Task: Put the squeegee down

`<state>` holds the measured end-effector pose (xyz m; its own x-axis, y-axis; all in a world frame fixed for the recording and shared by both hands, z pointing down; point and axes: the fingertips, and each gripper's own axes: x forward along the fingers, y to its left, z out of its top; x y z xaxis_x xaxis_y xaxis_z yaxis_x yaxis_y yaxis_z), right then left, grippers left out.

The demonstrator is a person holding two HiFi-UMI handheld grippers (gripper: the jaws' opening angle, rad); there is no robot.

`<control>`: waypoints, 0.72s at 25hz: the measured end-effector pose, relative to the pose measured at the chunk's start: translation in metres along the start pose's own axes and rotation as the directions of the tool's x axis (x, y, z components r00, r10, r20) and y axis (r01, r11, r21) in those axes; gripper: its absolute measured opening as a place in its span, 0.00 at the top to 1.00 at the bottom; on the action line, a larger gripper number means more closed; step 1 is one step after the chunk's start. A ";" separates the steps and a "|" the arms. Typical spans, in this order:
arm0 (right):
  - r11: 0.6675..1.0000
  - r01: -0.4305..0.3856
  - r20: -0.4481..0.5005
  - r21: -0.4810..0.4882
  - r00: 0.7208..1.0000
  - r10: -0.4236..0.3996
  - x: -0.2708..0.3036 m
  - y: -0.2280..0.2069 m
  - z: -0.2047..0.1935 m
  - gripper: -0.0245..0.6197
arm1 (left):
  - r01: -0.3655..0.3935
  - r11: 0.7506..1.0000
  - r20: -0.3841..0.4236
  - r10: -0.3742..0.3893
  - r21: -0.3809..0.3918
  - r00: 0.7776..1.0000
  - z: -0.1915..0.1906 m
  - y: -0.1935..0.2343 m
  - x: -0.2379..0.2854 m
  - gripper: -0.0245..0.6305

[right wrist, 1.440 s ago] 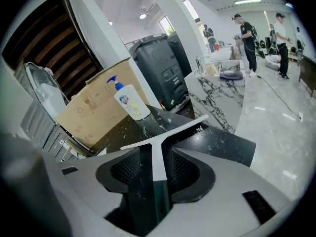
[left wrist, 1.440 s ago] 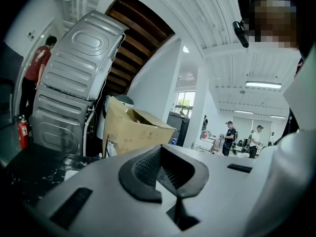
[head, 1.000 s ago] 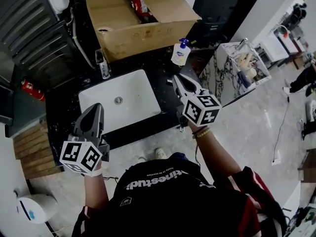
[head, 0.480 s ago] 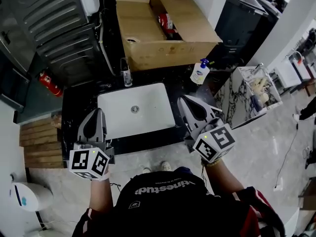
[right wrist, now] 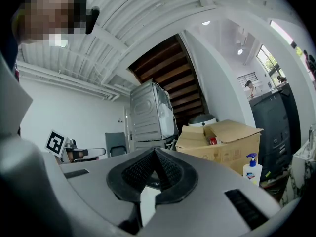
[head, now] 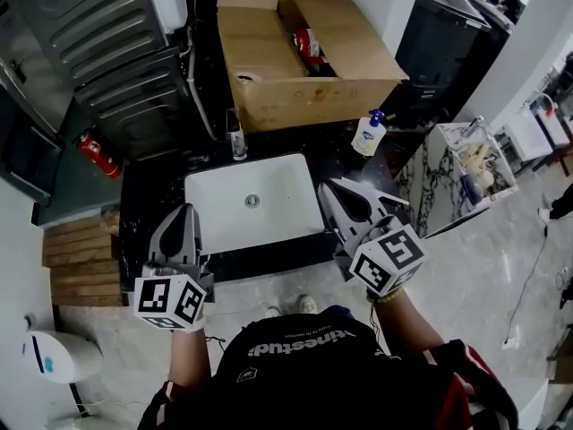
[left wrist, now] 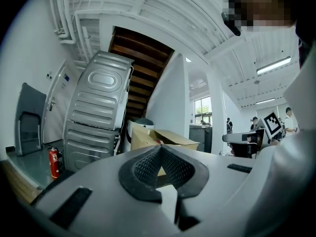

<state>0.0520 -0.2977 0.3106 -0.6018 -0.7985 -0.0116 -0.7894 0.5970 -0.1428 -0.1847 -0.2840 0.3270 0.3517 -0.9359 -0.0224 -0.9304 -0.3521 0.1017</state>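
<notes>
Hovering level at the lower centre of the head view, the left gripper [head: 183,210] and right gripper [head: 328,187] have their jaws closed on nothing. They sit just short of the white sink [head: 215,206] in the dark bench [head: 143,195], which suggests the set-down is done. The squeegee shows in no view, so where it lies cannot be told.

Dim head view, bright gripper views, fisheye-warped edges, foreground seemingly soft

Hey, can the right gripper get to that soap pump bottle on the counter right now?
Probably yes: the soap bottle stands in the open just beyond the right gripper, nothing between them, though its jaws are shut and must open first.
</notes>
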 end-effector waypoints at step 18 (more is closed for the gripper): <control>1.000 -0.021 -0.002 -0.009 1.000 0.021 0.002 0.009 0.001 0.90 | 0.026 0.999 0.004 -0.025 -0.033 1.000 0.006 -0.006 0.003 0.94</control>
<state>0.0442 -0.2938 0.3081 -0.6189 -0.7854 -0.0124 -0.7774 0.6147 -0.1335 -0.1792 -0.2851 0.3200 0.3749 -0.9266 -0.0286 -0.9172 -0.3752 0.1338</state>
